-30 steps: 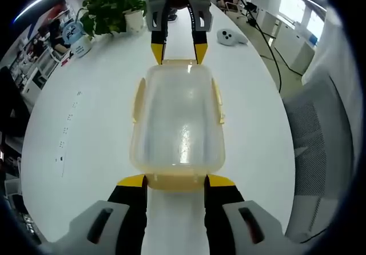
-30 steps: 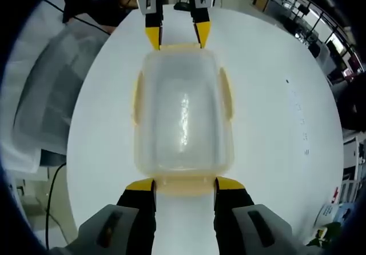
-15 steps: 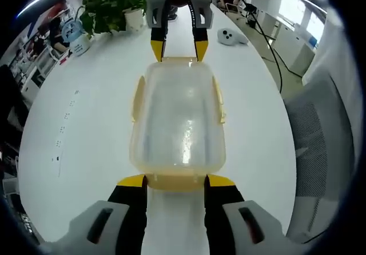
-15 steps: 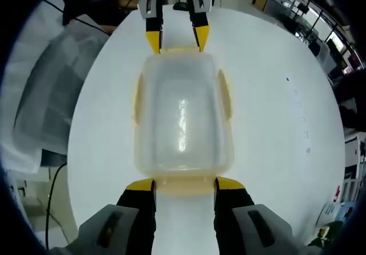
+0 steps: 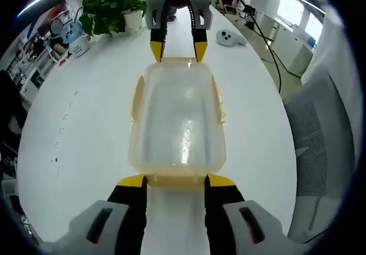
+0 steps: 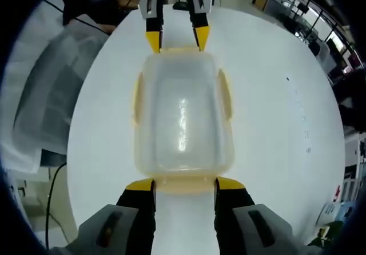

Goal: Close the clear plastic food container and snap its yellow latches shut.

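A long white table [image 5: 86, 106] runs through a bright office, with a potted plant [image 5: 111, 9] and a grey mesh chair [image 5: 323, 135].

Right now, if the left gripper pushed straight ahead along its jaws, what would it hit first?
The yellow latch on the near end of the clear container. The left gripper has its open jaws either side of that latch, seemingly touching it, though depth is unclear. The right gripper sits at the far end.

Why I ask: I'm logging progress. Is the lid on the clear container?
On. The lid covers the clear container and its long-side yellow latches lie against the walls; whether they have clicked, cannot tell.
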`<state>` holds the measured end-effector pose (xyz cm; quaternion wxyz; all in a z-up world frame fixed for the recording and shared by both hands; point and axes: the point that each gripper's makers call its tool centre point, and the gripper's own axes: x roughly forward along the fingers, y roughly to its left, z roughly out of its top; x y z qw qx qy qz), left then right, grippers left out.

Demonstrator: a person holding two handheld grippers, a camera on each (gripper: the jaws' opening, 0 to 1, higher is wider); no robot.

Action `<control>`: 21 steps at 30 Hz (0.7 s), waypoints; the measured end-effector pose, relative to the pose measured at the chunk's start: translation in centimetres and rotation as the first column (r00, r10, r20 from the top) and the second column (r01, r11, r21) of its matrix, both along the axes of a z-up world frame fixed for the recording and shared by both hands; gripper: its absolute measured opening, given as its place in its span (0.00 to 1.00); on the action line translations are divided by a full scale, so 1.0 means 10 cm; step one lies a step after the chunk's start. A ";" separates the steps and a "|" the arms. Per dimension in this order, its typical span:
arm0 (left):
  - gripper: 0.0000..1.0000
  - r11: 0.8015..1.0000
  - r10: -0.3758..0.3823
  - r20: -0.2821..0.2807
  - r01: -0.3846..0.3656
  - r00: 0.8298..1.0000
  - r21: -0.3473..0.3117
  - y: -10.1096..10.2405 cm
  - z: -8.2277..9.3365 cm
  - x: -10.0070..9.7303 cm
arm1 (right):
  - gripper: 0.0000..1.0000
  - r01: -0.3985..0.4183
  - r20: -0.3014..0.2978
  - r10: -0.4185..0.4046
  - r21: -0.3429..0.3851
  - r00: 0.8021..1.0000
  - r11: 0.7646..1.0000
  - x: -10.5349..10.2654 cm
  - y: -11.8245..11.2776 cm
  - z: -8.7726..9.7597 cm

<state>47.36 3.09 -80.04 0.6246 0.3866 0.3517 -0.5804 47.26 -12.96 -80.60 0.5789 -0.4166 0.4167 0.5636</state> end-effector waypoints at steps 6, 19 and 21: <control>0.41 1.000 0.019 -0.007 -0.019 1.000 -0.007 0.01 0.01 0.00 | 0.40 -0.010 0.009 0.010 -0.015 1.000 1.000 0.00 -0.01 -0.02; 0.54 0.998 0.061 -0.015 -0.062 0.998 -0.015 0.16 0.10 -0.01 | 0.55 0.039 0.004 -0.039 -0.014 0.999 0.999 -0.04 -0.09 0.01; 0.54 0.997 0.076 -0.013 -0.076 0.997 -0.025 0.14 0.17 -0.01 | 0.55 0.065 0.000 -0.065 -0.001 0.998 0.998 -0.04 -0.08 0.04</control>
